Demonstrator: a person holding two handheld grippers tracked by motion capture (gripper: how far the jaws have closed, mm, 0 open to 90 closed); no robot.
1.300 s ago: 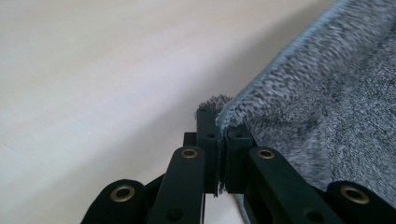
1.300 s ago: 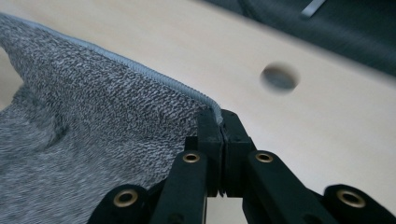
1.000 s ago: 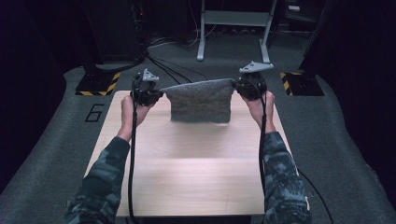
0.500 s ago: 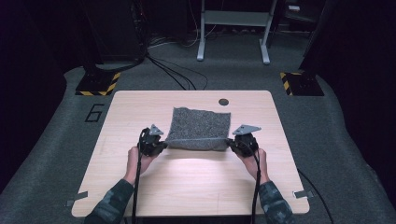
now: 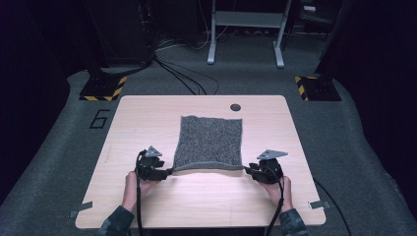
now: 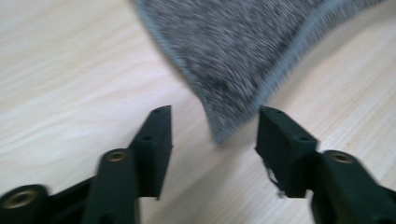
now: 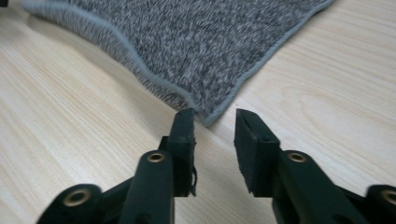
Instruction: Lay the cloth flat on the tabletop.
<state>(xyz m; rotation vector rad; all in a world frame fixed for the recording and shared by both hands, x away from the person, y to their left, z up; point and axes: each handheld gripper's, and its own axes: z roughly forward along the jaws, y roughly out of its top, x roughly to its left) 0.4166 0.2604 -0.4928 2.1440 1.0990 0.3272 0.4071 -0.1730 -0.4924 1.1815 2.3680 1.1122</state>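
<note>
Jaws apart on both grippers, nothing clamped. Left gripper [image 6: 212, 135]: wide gap, near-left corner of the cloth just ahead of the tips, not touching either jaw. Right gripper [image 7: 215, 121]: narrower gap, near-right corner of the cloth right at the tips; contact cannot be told.

Table [image 5: 147, 123]: pale wood, rounded corners, dark round hole [image 5: 235, 107] near the far edge.

Grey cloth [image 5: 210, 140]: spread square at mid-table. Far part flat; near hem slightly lifted and wavy between the two grippers. Left gripper [image 5: 167, 172] and right gripper [image 5: 247, 170] sit at its two near corners.

Step, as judged: release after laying the cloth out. If a fold is meant next, it calls for re-pinching both near corners level and carrying them to the far edge; otherwise, drawing both grippers clear without snagging the hem.

Writing: a large "6" [image 5: 100, 119] on the floor mat left of the table. No brand or label readable on cloth or grippers.
</note>
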